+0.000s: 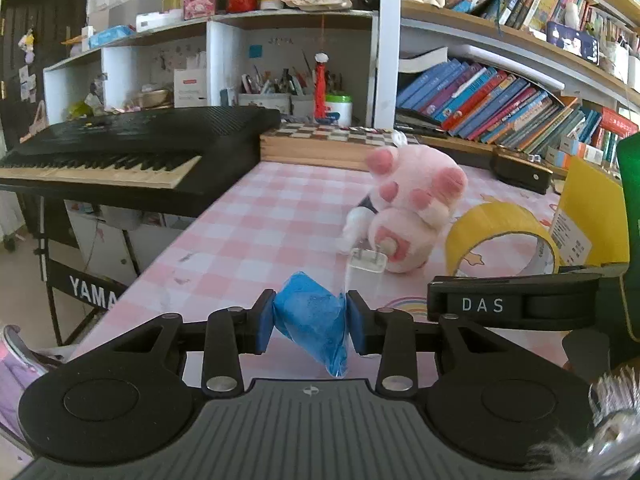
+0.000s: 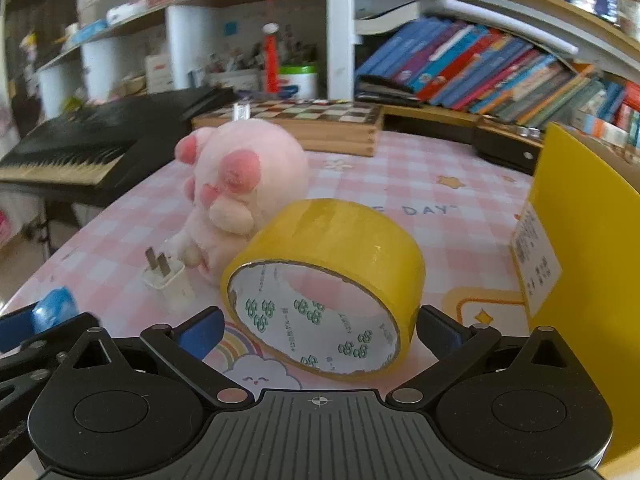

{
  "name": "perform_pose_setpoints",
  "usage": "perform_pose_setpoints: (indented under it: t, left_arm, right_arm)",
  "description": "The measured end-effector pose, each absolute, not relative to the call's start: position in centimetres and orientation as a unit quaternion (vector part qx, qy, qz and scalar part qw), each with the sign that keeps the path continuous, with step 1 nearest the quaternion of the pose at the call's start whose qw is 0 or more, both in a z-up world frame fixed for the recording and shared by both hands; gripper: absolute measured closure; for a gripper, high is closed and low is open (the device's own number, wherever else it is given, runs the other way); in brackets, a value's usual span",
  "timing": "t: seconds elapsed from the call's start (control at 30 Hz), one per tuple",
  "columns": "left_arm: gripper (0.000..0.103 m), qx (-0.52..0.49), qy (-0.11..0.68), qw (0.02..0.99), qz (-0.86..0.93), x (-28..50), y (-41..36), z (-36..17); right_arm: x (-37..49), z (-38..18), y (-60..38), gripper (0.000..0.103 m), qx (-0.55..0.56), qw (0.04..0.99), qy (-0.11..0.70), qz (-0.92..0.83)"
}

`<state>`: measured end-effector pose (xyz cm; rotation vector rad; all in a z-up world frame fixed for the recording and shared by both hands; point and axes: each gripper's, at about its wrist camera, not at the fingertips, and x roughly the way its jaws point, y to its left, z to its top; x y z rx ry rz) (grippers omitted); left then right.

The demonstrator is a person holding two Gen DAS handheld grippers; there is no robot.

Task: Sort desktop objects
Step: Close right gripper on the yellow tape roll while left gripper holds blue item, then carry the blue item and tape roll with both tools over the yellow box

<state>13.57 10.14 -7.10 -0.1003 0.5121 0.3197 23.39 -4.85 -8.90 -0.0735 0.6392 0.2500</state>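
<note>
A blue packet (image 1: 310, 322) is clamped between the jaws of the left gripper (image 1: 308, 320). The right gripper (image 2: 320, 332) is held open around a roll of yellow tape (image 2: 328, 276). At 11 o'clock from the tape, a white plug (image 2: 166, 276) and a pink plush toy (image 2: 244, 176) are seen on the checked table (image 2: 420, 184).

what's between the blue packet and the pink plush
A white charger, prongs up, stands between the blue packet and the plush, seen in the left wrist view.

Pink checked tablecloth (image 1: 256, 216) in daylight; black keyboard (image 1: 120, 148) on a stand at left; white shelving (image 1: 224, 52) and crowded bookshelves (image 1: 500, 100) behind.
</note>
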Motion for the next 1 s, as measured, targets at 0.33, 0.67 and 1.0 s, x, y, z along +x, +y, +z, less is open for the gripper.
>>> perform_pose_setpoints:
  t: [0.33,0.67,1.0]
  left_arm:
    - [0.069,-0.043,0.251,0.952,0.17,12.6,11.3,-6.3]
    - [0.07,-0.049,0.249,0.954,0.157,12.1,10.8,-5.3]
    - [0.07,-0.062,0.255,0.956,0.133,10.8,9.5,-2.5]
  right_arm:
    - [23.0,-9.8,-2.7,0.0,-0.023,0.957,0.285,0.043]
    - [23.0,-9.0,-4.9,0.009,-0.021,0.955,0.286,0.081]
    - [20.2,-4.4,-7.3,0.009,-0.003,0.949,0.27,0.165]
